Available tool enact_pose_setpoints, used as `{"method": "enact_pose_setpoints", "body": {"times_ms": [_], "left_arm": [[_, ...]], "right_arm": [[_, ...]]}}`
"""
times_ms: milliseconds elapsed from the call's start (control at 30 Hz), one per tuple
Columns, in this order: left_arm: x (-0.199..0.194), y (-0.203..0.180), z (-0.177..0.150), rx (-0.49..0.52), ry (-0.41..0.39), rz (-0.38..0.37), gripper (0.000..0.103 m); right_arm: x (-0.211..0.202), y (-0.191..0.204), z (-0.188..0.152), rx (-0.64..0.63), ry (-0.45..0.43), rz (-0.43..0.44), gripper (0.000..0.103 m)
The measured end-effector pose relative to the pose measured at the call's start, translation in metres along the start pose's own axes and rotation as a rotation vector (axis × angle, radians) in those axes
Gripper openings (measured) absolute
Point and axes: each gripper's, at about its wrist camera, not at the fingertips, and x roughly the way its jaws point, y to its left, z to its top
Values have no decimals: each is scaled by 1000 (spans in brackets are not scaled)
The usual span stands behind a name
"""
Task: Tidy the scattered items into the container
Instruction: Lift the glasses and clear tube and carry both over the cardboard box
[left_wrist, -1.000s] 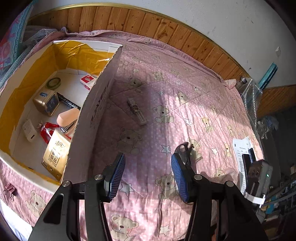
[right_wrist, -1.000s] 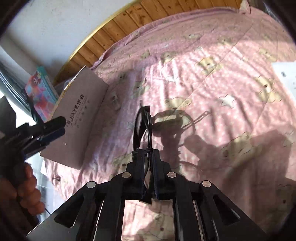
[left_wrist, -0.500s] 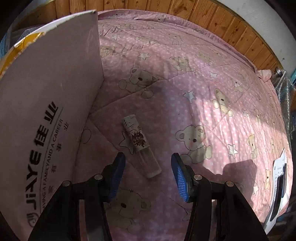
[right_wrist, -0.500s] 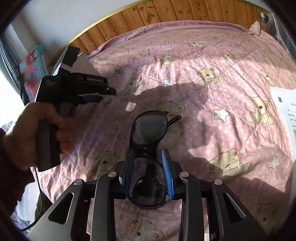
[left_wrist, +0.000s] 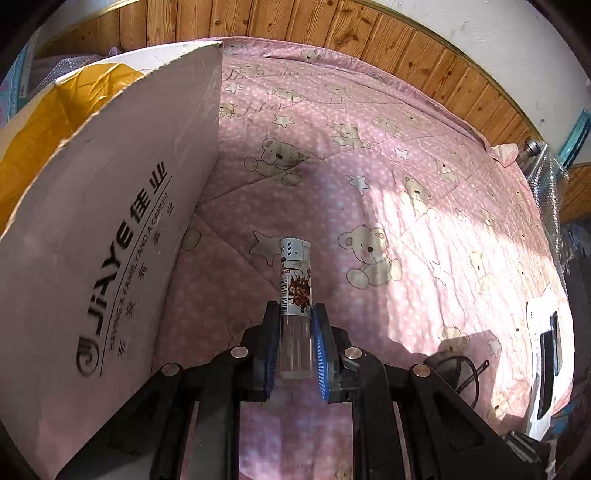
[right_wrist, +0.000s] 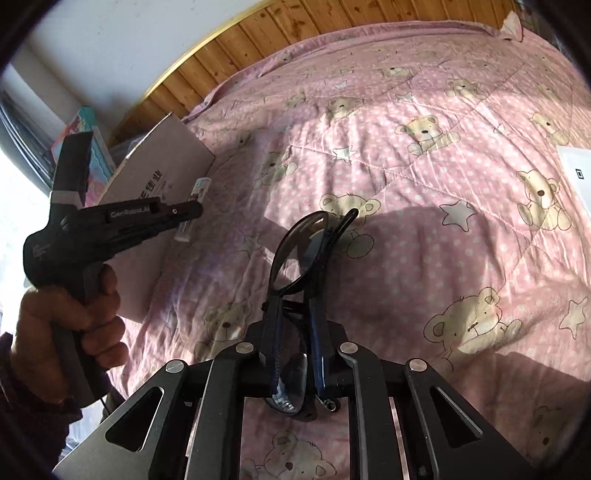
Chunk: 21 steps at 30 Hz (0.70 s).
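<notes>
The left claw (left_wrist: 294, 345) pinches a lighter (left_wrist: 294, 291) just right of the cardboard box (left_wrist: 110, 236) while the right claw (right_wrist: 295, 345) clamps folded glasses (right_wrist: 299, 254) above the quilt (right_wrist: 424, 206), so both loads likely next need lifting over the box wall, whose inside stays hidden.

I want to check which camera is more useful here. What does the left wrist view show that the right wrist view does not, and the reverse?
Only the left wrist view shows the yellow lining inside the cardboard box, the left gripper from behind, and the lighter's bear label.

Only the right wrist view shows the right gripper shut on the sunglasses, the hand that holds the left gripper's handle, and the white sheet with a QR code.

Both show the pink bear quilt, the box, the wooden panelling, and the lighter clamped in the left gripper.
</notes>
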Motion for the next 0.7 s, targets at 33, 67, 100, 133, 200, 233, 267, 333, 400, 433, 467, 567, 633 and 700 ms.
{"method": "enact_pose_setpoints", "body": {"times_ms": [33,67,100,133,200,233,267,333,400,433,467,567,633,700], "left_arm": [[-6,-2,-4,3,-3,-11,18],[-12,-4,-10,6,-6,-15,18],[-19,-4,-17,7,-9,-19,18],[-25,-6,-23,12,-8,-29,18],[-36,-8,-34,25,-8,-38,18],[-40,-10,-39,36,-7,-43,18],[-45,-11,-44,45,-5,-49,18],[-54,-12,-52,53,-8,-55,18],[-62,-12,-59,59,-12,-67,18],[-66,-13,-62,61,-16,-71,18],[-69,-14,-64,62,-20,-76,18],[-77,-15,-69,65,-31,-90,18],[-83,-17,-71,67,-40,-101,18],[-88,-19,-72,76,-49,-114,18]], "right_arm": [[1,2,0,-8,6,-1,15],[1,2,0,-6,7,0,16],[1,2,0,1,14,0,19],[4,4,0,-1,27,1,21],[8,8,-2,-10,32,-13,30],[10,9,-3,-13,38,-13,41],[15,10,-6,-20,52,-14,43],[21,12,-10,-28,74,-29,46],[22,17,-13,-59,45,-52,46],[21,17,-14,-54,36,-61,44],[20,15,-14,-39,36,-49,43],[17,13,-15,-21,30,-46,42],[11,15,-16,-22,19,-45,42],[4,18,-17,-26,7,-50,42]]}}
